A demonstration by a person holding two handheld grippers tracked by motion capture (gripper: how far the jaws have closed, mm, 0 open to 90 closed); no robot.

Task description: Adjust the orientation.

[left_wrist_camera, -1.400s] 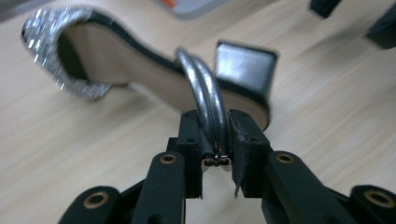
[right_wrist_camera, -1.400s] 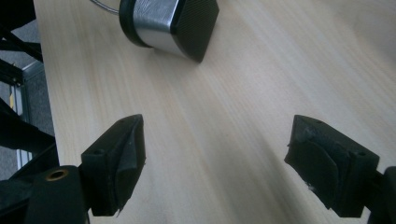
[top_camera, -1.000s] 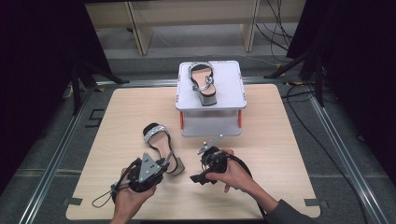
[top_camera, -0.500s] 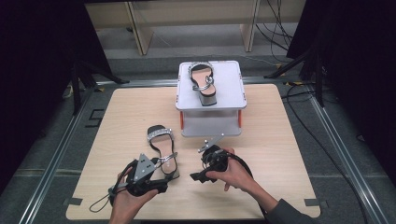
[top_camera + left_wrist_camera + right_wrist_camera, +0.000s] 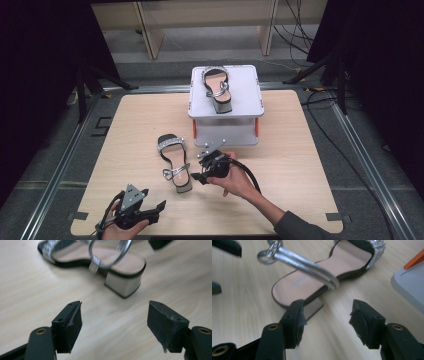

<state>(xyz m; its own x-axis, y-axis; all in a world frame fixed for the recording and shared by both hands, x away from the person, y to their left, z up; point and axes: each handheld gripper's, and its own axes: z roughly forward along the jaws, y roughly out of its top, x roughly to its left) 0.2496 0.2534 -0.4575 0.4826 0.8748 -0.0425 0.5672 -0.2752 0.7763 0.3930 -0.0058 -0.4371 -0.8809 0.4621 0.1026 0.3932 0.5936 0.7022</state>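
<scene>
Altogether two sandals (image 5: 174, 161) (image 5: 217, 89), two grippers (image 5: 159, 206) (image 5: 199, 176).

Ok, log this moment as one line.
left gripper: open, holds nothing | right gripper: open, beside heel of sandal on table | second sandal: on grey stand

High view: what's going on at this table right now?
A person holds a claw in each hand over a wooden table. One sandal lies on the table, and its match sits on top of a small grey stand. The right claw is open, beside the heel end of the table sandal without gripping it. The left claw is also open, empty and apart from the shoe, near the table's front edge. Neither sandal is held.
</scene>
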